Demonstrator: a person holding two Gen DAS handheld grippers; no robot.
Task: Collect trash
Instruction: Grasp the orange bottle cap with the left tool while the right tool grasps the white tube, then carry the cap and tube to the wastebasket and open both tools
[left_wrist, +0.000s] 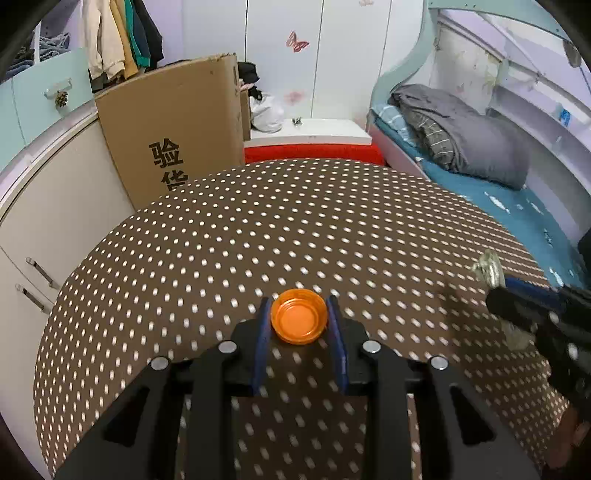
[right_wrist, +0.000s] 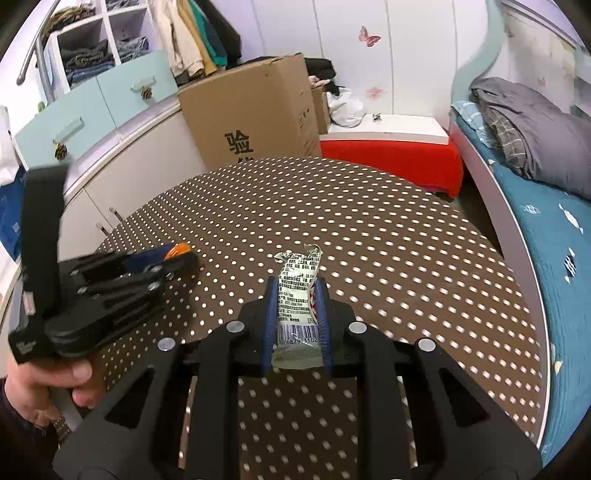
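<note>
Left wrist view
Left claw (left_wrist: 299, 315): angled down toward the desk (left_wrist: 258, 229), its blue pads (left_wrist: 263, 332) pressed against both sides of an orange cap (left_wrist: 299, 319).
Orange cap: round, shallow, hollow side facing the camera (nothing inside it); it sits between the tips, above the dotted brown cloth.
Right claw (left_wrist: 495, 280): enters from the right edge, blurred, with a crumpled wrapper (left_wrist: 489, 271) sticking out past its tips.
Cardboard box (left_wrist: 173, 125): stands upright beyond the desk's far left edge, printed with black characters (contents hidden).
Bed (left_wrist: 498, 199): right of the desk, blue sheet, a grey quilt (left_wrist: 465, 144) bunched at its head.

Right wrist view
Right claw (right_wrist: 295, 299): tilted down over the desk (right_wrist: 369, 229), narrowed onto the wrapper (right_wrist: 297, 295), which is pinched lengthwise between the blue pads (right_wrist: 271, 314).
Wrapper: pale, printed with fine black text and a barcode (lower end toward the camera), its twisted top reaching beyond the tips.
Left claw (right_wrist: 184, 254): at the left, seen from the side, lying low and almost flat to the desk, the orange cap (right_wrist: 176, 251) just showing at its tips.
Hand (right_wrist: 44, 384): lower left corner, fingers wrapped around the left claw's grip.
Open shelves (right_wrist: 99, 55): upper left, compartments holding folded clothes (mostly dark blue and grey).
Cardboard box (right_wrist: 258, 110): beyond the far edge of the desk, top flaps loose.
</note>
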